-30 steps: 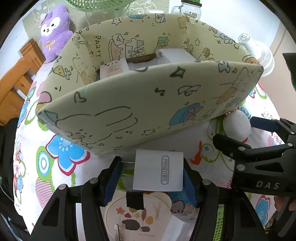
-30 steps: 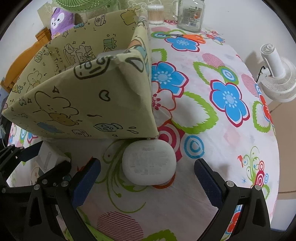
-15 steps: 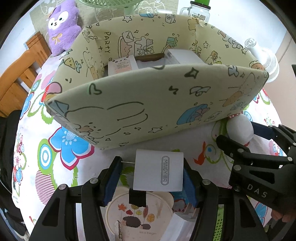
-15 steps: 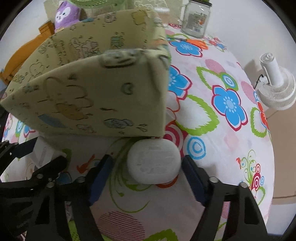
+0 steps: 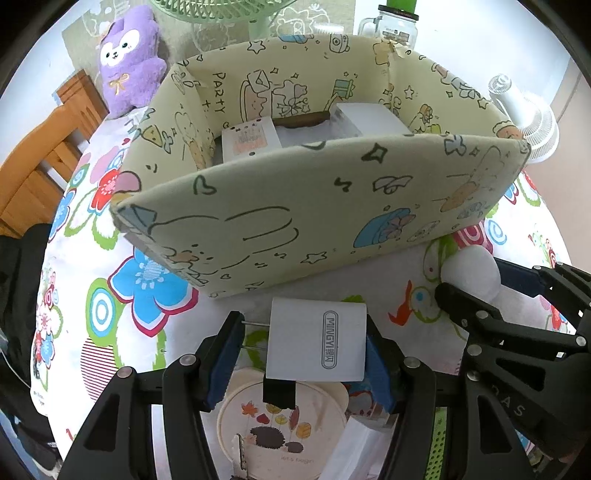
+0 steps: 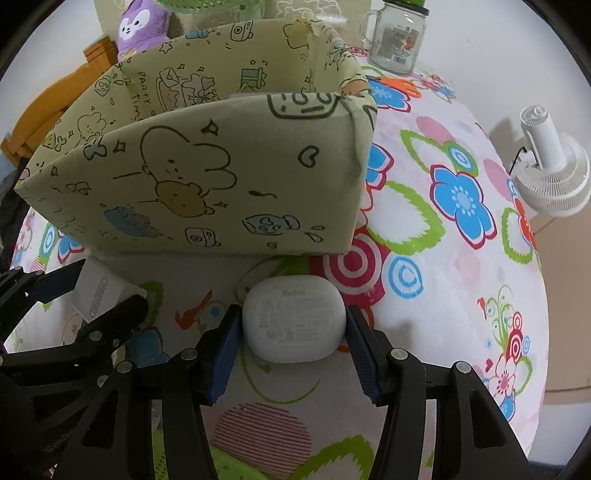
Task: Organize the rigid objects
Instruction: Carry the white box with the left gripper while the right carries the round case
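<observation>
Before both grippers, cartoon-print storage box [image 5: 317,206], glass jar [image 6: 397,35] behind

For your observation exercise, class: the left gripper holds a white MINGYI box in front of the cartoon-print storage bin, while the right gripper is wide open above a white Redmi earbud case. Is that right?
Not quite. The right wrist view shows the right gripper shut on the Redmi earbud case, both pads against its sides. The rest holds: the left gripper holds the MINGYI box in front of the cartoon-print storage bin.

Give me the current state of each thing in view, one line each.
Left gripper: shut on white box.
Right gripper: shut on earbud case.
Earbud case: lid closed.
Storage bin: open-topped, boxes inside.
Glass jar: upright, lid on.
</observation>
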